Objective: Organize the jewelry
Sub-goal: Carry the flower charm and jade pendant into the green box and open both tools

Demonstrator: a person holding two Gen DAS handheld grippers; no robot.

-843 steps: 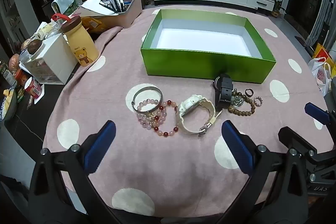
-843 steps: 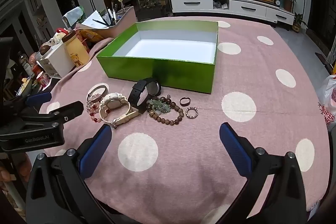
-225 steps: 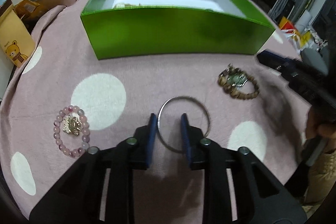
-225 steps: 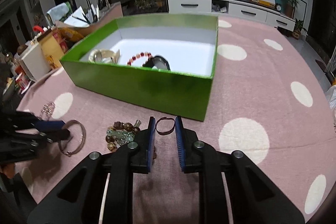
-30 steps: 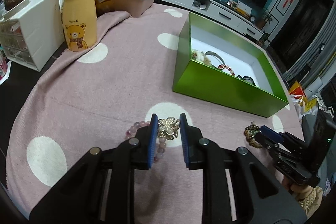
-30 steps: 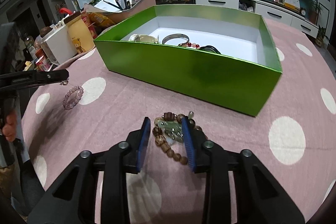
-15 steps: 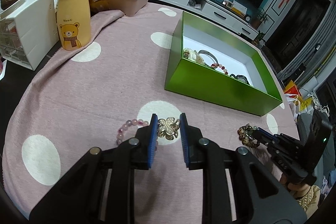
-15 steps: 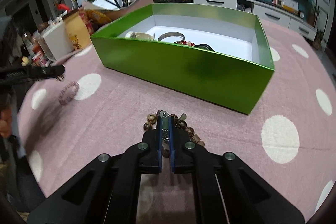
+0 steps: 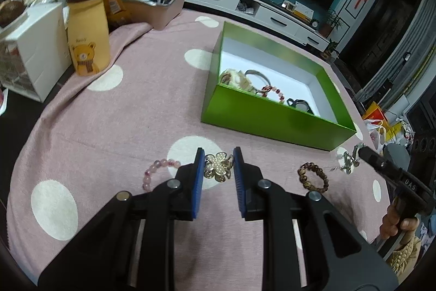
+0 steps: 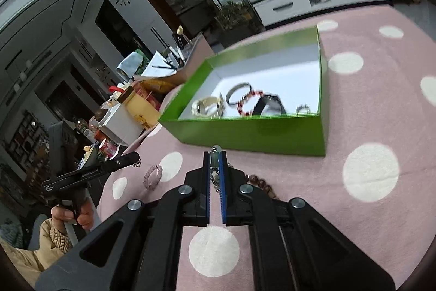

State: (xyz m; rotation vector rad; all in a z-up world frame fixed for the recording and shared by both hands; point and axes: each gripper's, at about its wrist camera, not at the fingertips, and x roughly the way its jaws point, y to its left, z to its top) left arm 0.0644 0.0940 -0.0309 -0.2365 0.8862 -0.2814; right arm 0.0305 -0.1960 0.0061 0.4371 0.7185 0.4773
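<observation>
My left gripper [image 9: 218, 158] is shut on a gold flower brooch [image 9: 218, 165], held above the pink dotted tablecloth. A pink bead bracelet [image 9: 154, 174] lies just left of it. My right gripper [image 10: 215, 157] is shut on a green-stone pendant [image 10: 215, 153] and holds it lifted; in the left wrist view the pendant [image 9: 347, 159] hangs from its tip. A brown bead bracelet [image 9: 313, 177] lies on the cloth below. The green box [image 9: 275, 119] holds a pale watch, a silver bangle, a red bead bracelet and a black watch.
A yellow bear bottle [image 9: 87, 30], a white drawer unit [image 9: 30, 45] and a pen tray [image 9: 158, 4] stand at the table's far left. The table edge curves close on the left side.
My right gripper has lifted and tilted with the green-stone pendant, leaving the brown bead bracelet on the cloth. My left gripper still holds the brooch and has barely moved.
</observation>
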